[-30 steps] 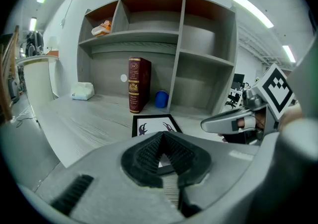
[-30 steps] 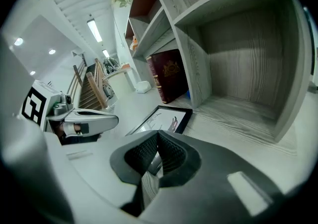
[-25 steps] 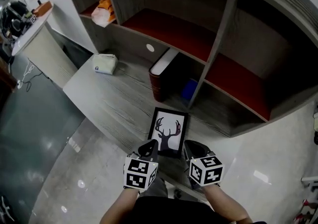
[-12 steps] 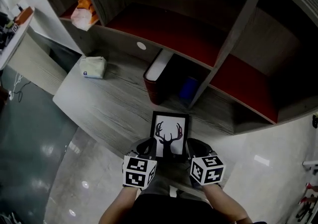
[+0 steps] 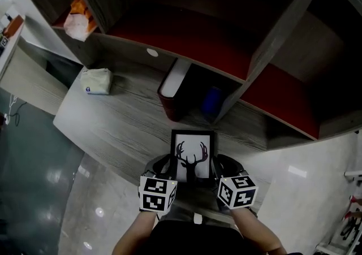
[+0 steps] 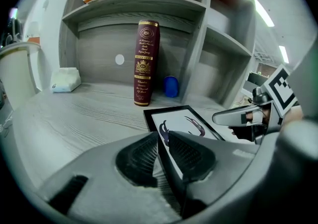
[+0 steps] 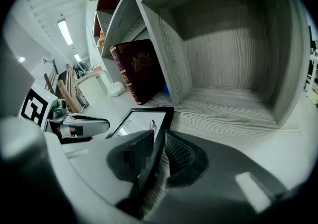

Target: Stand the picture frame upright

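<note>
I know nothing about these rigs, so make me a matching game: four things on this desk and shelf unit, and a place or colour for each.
Things:
1. picture frame
2. book
3. tissue pack
4. orange-and-white packet

Place or colour:
A. on the upper shelf, left compartment
B. maroon, standing upright
C. white, on the left part of the desk
D. black border, at the desk's near edge

Pairs: 1-D, 2-B, 3-C, 4-A
</note>
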`<state>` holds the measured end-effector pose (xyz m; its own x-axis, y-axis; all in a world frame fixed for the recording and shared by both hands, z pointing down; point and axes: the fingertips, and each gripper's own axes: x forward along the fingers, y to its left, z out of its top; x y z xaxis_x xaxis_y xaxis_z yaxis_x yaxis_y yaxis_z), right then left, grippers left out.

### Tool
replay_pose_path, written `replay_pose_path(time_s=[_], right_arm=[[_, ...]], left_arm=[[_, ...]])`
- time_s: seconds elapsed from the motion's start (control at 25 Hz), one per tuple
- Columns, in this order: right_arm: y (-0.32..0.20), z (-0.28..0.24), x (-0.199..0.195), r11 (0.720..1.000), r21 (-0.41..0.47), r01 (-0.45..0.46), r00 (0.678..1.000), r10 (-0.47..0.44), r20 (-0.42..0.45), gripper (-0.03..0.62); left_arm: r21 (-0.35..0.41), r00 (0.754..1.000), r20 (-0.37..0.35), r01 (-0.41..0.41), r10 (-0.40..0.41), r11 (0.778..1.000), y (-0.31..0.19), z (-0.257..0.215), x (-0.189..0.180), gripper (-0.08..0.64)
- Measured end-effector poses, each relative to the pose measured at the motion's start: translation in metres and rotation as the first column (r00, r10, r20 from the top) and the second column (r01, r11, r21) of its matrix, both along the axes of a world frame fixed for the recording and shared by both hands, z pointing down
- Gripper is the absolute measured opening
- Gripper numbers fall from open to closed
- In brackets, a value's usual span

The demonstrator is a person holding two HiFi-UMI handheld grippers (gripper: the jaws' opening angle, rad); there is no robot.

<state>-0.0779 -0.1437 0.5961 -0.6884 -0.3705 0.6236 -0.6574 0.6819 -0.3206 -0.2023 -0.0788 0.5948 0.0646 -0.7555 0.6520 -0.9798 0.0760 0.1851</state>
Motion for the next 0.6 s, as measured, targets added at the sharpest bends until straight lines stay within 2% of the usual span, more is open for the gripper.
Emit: replay_pose_path(time_s=[0.6], right_arm=[[-0.002, 0.019, -0.013, 1.0, -0.024, -0.012, 0.999, 0.011, -0.053, 0.106]], left_arm=[[-0.043, 0.999, -0.047, 0.004, -0.006, 0.999, -0.004, 0.017, -0.001, 0.146]])
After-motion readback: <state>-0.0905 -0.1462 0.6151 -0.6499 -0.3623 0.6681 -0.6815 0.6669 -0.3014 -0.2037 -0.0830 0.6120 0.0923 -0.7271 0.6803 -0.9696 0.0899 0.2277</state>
